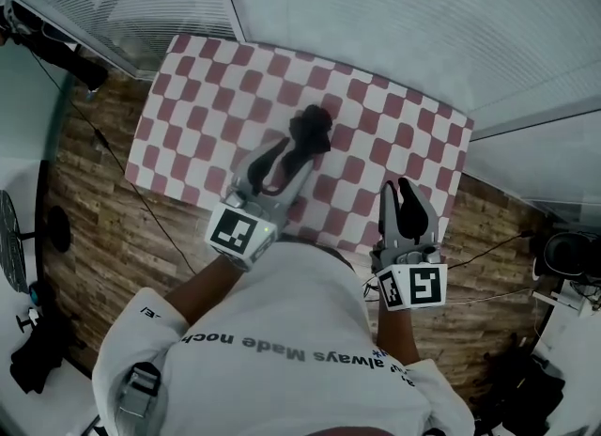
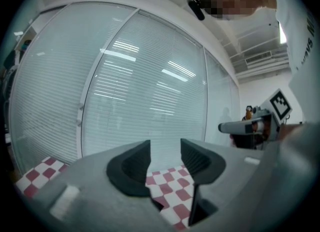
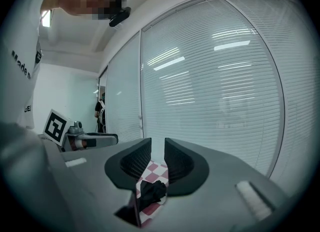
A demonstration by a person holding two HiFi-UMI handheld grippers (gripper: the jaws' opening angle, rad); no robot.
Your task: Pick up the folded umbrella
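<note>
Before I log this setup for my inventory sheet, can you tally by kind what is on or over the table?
folded umbrella, black: 1
checkered cloth, red and white: 1
grippers: 2 (left gripper, right gripper)
Total: 4

A matt cloth [image 1: 394, 133] in red and white checks covers the table. On it the umbrella [image 1: 311, 130] is dull, crumpled black fabric. Around the cloth, the floor [image 1: 103, 218] is rough-grained wood planking. The left gripper [image 2: 165, 146] and right gripper [image 3: 158, 146] are smooth matt grey plastic with black ribbed pads [image 2: 132, 168]. Beyond the cloth stands glossy glass [image 1: 394, 11].
</note>
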